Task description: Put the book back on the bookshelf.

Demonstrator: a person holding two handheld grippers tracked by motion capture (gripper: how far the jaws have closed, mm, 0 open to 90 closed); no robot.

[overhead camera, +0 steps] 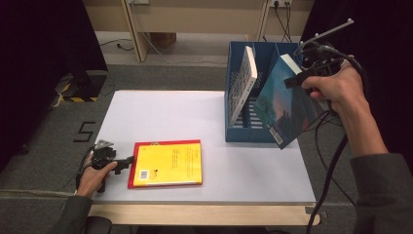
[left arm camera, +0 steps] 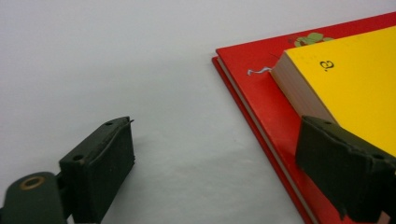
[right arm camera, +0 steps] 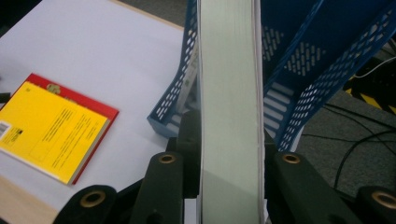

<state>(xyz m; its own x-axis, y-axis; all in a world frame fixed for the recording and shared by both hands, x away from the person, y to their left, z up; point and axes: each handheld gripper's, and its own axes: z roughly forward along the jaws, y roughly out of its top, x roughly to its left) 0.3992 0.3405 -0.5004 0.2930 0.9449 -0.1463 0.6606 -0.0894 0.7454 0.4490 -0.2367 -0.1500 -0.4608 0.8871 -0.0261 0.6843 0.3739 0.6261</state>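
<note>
Clamped in the right gripper (overhead camera: pixel 303 78), the teal book (overhead camera: pixel 285 105) hangs tilted, its long axis slanting toward the blue file rack (overhead camera: pixel 243 134) slot below; left gripper (overhead camera: pixel 127 159) gapes.

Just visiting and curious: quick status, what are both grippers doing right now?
Right gripper shut on teal book, held above blue file rack. Left gripper open beside yellow book on red book. White book already leaning in rack.
</note>
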